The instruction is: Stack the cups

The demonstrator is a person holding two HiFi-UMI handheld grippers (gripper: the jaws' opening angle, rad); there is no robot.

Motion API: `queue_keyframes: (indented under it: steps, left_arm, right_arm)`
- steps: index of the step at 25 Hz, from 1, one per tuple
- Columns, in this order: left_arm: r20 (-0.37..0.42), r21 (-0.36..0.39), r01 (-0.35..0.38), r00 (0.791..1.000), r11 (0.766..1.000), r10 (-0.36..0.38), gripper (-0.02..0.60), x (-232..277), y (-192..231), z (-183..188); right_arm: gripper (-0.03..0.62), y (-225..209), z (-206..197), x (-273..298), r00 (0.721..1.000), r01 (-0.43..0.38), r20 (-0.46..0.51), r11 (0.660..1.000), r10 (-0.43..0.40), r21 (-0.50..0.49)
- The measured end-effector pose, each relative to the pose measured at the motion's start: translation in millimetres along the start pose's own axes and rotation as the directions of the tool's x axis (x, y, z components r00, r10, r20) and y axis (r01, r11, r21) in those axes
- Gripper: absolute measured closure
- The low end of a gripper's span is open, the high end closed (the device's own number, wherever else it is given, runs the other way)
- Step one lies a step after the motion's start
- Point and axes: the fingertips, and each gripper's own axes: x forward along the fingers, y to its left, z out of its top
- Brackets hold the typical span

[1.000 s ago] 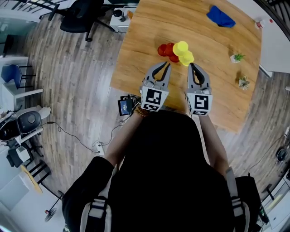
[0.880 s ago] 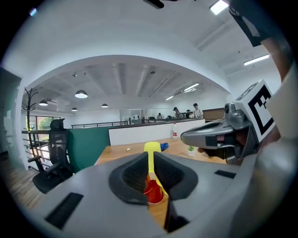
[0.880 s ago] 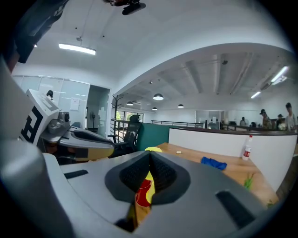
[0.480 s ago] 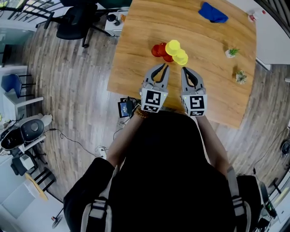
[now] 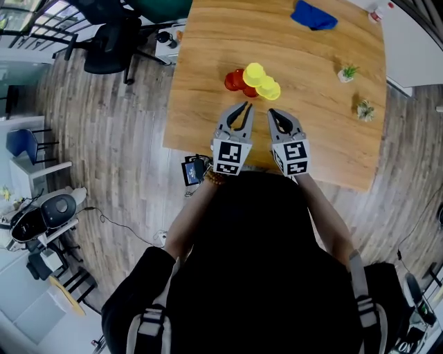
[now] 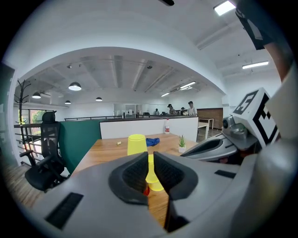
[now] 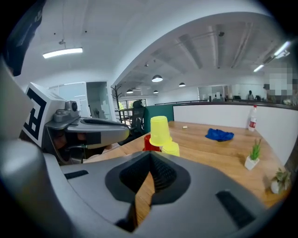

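- Head view: the cups (image 5: pixel 250 81) are sitting in a tight cluster on the counter (image 5: pixel 208 41), nearer its left edge than its right. The red ones are lying on the cluster's left and the yellow ones on its right.
- Both tools are hovering over the near edge and pointing at the cluster, which is lying straight ahead of them and a little apart. The left gripper (image 5: pixel 245 106) is lining up with the red side and the right gripper (image 5: pixel 270 112) with the yellow side. Neither looks clearly nearer.
- A blue cloth (image 5: pixel 313 15) is lying by the far edge and two small plants (image 5: pixel 346 72) are standing toward the right edge, all well clear.
- Left gripper view: the left gripper (image 6: pixel 150 157) is showing its jaws clenched to a thin slit with nothing in it. Through that slit a yellow cup (image 6: pixel 156 179) is showing dead ahead, with a sliver of red low beside it. The upturned top yellow cup (image 6: pixel 137 144) is standing upright above and slightly left.
- Right gripper view: the right gripper (image 7: pixel 150 159) is holding its jaws pressed together and empty. The upturned yellow cup (image 7: pixel 159 131) is perching on the others, its long axis upright, just ahead and slightly right of the jaws, with a red cup (image 7: pixel 148 142) behind it.
- Judging by this, either pair of jaws will be needing to open before taking a cup from the side.
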Motion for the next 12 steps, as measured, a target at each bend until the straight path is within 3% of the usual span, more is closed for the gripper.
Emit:
queue_keyframes:
  steps: [7,12]
  left_arm:
    - [-0.086,-0.077,-0.003,0.996,0.997,-0.004,0.529,4.8,5.1,-31.1]
    - [-0.192,-0.198,-0.015,0.981,0.98,-0.023,0.529,12.9,7.7,-75.1]
  right_arm:
    - [0.589,1.2,-23.1,9.9,0.996,-0.02,-0.081,0.996,0.027,0.089]
    - [0.589,0.3,-61.6,25.6,0.983,-0.036,-0.167,0.975,0.074,0.219]
